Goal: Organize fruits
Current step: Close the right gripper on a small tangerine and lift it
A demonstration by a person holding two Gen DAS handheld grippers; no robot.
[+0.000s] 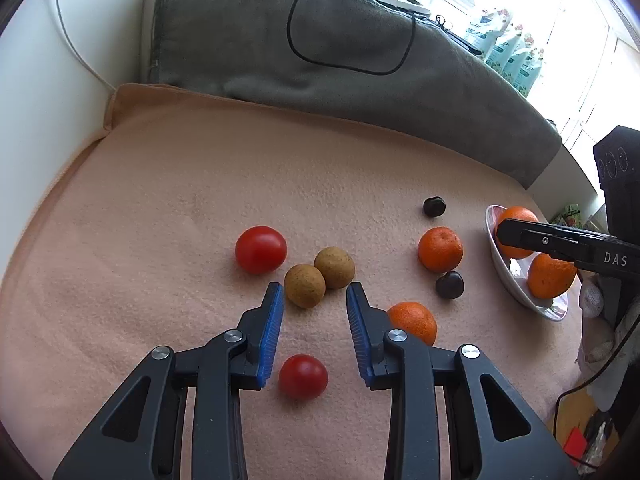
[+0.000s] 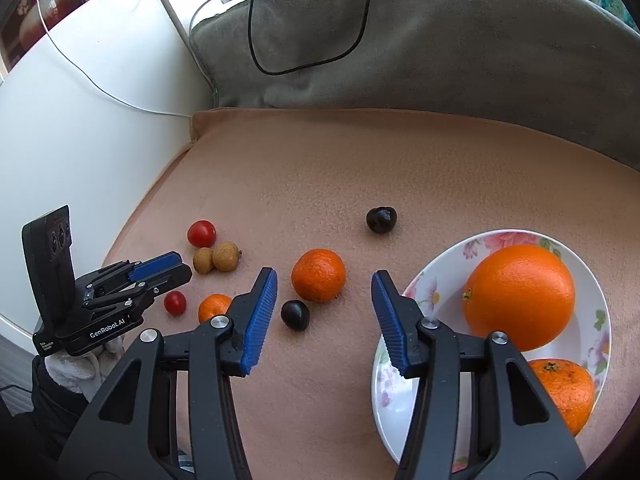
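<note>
left gripper (image 1: 315,292) pitched down over the small tomato (image 1: 303,376), jaws narrow, empty; right gripper (image 2: 324,282) angled down beside the bowl (image 2: 404,304), jaws apart, empty

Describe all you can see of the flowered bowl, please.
The bowl is white, glossy like ceramic, with pink flowers and green leaves printed inside. It stands upright on the peach cloth, at the right of the scattered fruit. It holds a large orange and a smaller mandarin beneath it. The right gripper has one finger above its rim.

Five oranges (image 2: 318,275), two tomatoes (image 2: 201,233), two longans (image 2: 226,256), two cherries (image 2: 381,219), one bowl (image 2: 440,264).
</note>
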